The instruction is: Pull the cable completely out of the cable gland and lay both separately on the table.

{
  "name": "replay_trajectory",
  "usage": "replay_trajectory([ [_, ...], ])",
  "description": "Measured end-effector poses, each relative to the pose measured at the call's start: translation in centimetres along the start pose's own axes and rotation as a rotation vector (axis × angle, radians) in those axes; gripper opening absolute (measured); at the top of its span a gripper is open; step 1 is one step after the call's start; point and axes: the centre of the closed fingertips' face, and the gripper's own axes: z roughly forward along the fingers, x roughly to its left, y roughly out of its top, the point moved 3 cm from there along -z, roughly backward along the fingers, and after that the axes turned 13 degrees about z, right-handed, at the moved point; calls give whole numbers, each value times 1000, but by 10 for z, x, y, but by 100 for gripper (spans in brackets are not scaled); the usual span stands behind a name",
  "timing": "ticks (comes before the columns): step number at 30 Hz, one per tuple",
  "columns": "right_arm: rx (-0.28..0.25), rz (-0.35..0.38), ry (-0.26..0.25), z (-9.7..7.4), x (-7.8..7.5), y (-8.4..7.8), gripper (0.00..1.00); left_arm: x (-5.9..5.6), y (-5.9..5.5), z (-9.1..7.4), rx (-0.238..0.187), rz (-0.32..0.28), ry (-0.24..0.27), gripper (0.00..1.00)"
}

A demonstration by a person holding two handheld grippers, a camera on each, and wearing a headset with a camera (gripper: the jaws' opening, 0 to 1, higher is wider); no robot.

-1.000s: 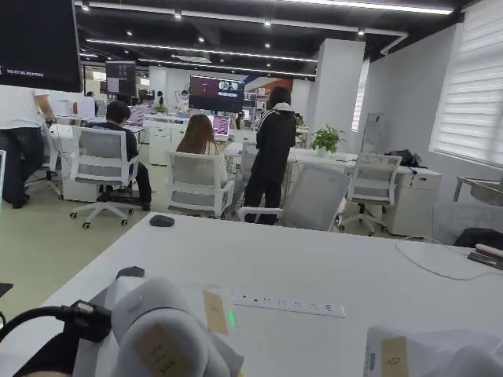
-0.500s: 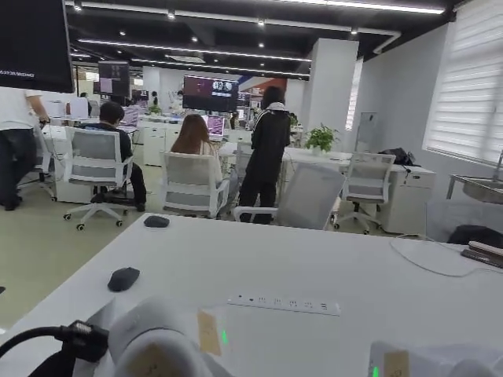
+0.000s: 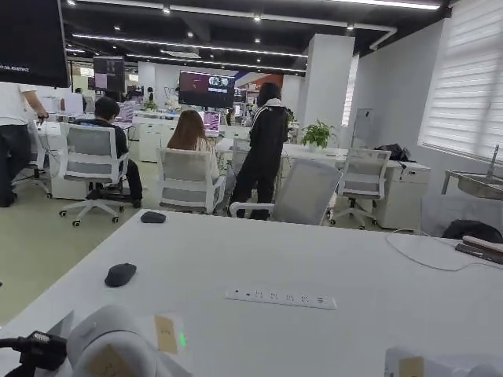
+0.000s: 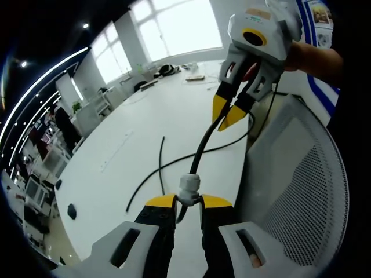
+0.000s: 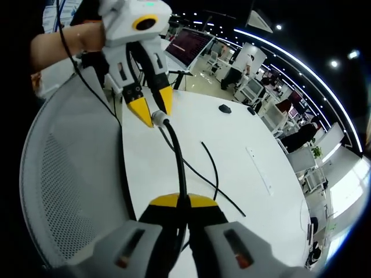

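Observation:
In the left gripper view my left gripper (image 4: 190,201) is shut on the white cable gland (image 4: 189,188). The black cable (image 4: 203,147) rises out of the gland to my right gripper (image 4: 233,113), which is shut on it above the table edge. In the right gripper view my right gripper (image 5: 178,202) clamps the cable (image 5: 177,156). That cable runs taut up to the gland (image 5: 157,119) in my left gripper (image 5: 152,113). The cable still sits in the gland. White gripper housings (image 3: 110,349) show at the bottom of the head view.
More black cable (image 4: 162,165) lies on the white table (image 3: 314,259). A grey mesh chair back (image 4: 295,191) stands beside the table edge. A power strip (image 3: 280,298), two black mice (image 3: 120,274) and a white wire loop (image 3: 424,263) lie farther out. People and office chairs are beyond.
The head camera has tipped upward, so the gripper housings sit lower in the picture and more table shows. Nothing on the table has moved.

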Motion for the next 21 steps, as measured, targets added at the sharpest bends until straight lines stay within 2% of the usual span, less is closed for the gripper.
replay_trajectory([
  [5,15,16,-10,-1,-4,-10,2,0,-8,-2,21,-5,0,16],
  [9,35,40,-21,-3,-8,-22,2,1,-11,-2,19,-17,5,16],
  [15,97,60,-43,0,-13,-42,2,-3,-13,0,15,-25,-2,16],
  [17,126,57,-54,0,-16,-50,2,-4,-18,1,23,-25,-2,16],
  [21,137,88,-51,0,-16,-57,2,-6,-19,0,-1,-41,-8,16],
])
